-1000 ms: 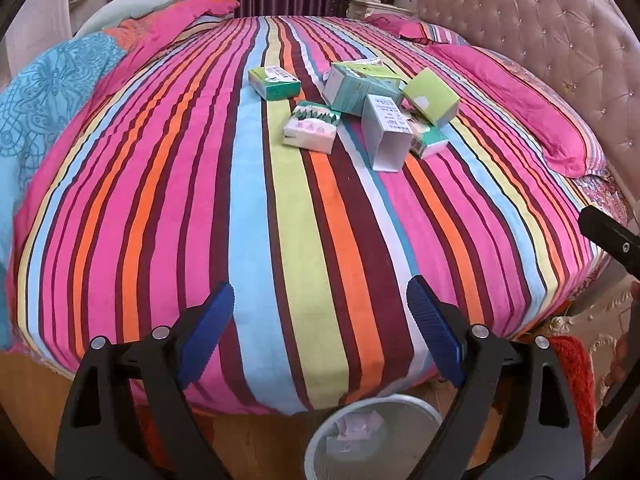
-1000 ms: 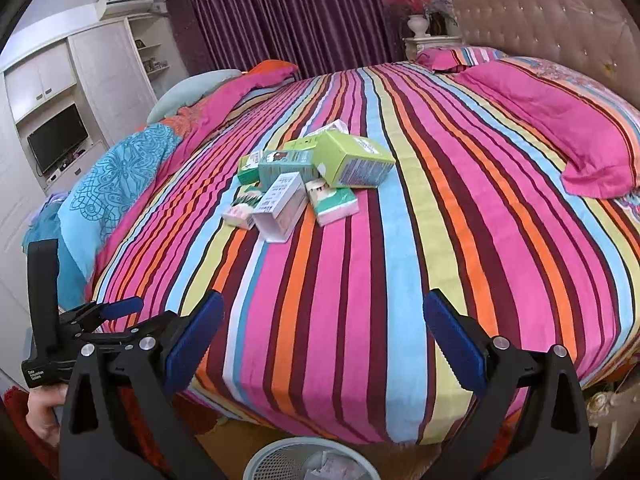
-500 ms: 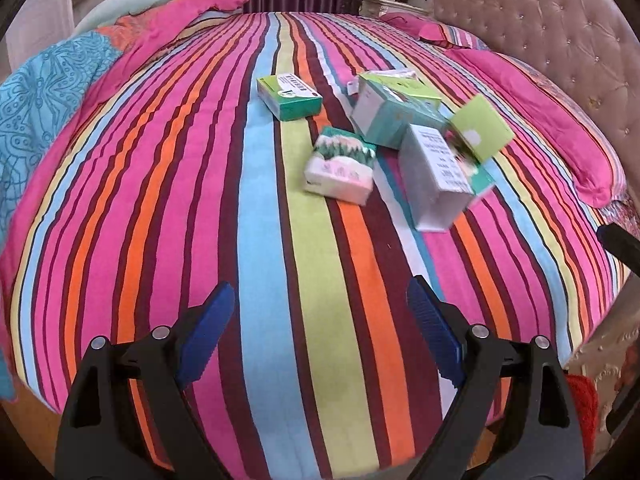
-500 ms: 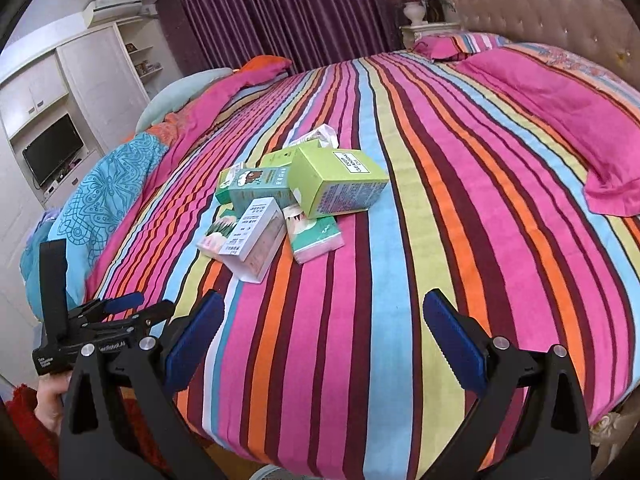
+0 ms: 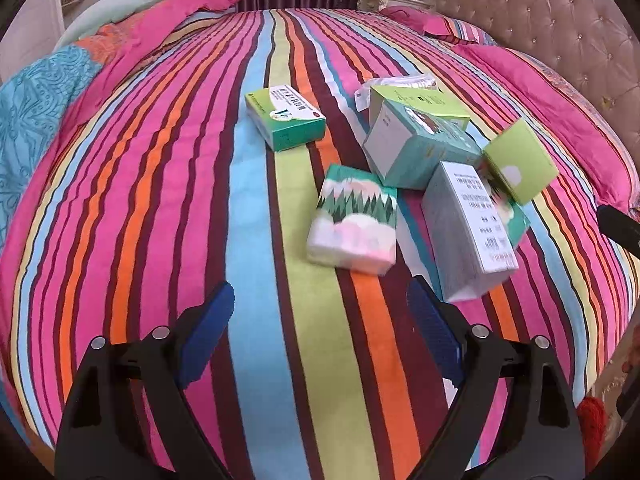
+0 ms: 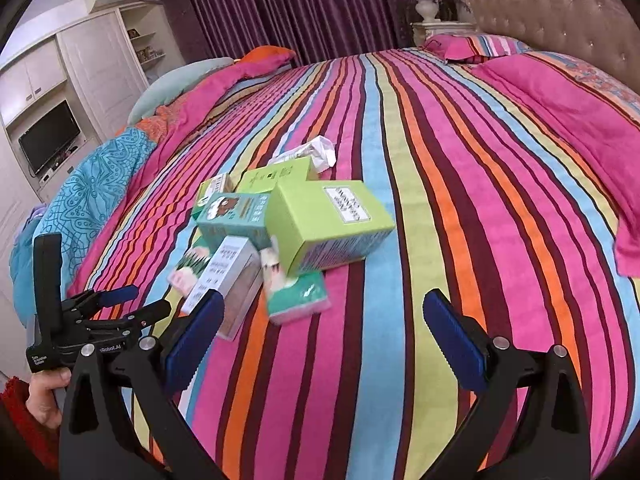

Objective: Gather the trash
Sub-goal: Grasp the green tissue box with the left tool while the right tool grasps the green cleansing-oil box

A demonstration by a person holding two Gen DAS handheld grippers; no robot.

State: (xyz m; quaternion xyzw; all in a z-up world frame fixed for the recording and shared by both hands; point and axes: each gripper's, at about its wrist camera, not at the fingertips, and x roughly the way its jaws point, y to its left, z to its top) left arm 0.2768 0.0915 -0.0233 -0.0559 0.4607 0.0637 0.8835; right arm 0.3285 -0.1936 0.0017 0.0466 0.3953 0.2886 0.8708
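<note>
Several empty boxes and packets lie in a heap on the striped bed. In the left wrist view a tissue packet (image 5: 354, 224) lies nearest, just beyond my open left gripper (image 5: 324, 316). A white box (image 5: 468, 224), a teal box (image 5: 420, 146), a lime box (image 5: 520, 166) and a flat green box (image 5: 286, 118) lie around it. In the right wrist view my right gripper (image 6: 324, 320) is open and empty, just short of a green tissue packet (image 6: 298, 292), the white box (image 6: 228, 276) and a large lime box (image 6: 328, 224). The left gripper (image 6: 116, 304) shows at the left there.
A pink pillow (image 6: 560, 104) lies on the bed's right side below the tufted headboard (image 5: 560, 20). Folded blue and pink bedding (image 6: 92, 192) lies on the left. White cupboards with a TV (image 6: 50, 136) stand beyond. Crumpled paper (image 6: 320, 148) lies behind the heap.
Both grippers have moved forward over the bed toward the heap, which now looks larger and nearer. The waste bin at the bed's foot has dropped out of view. Both stay open.
</note>
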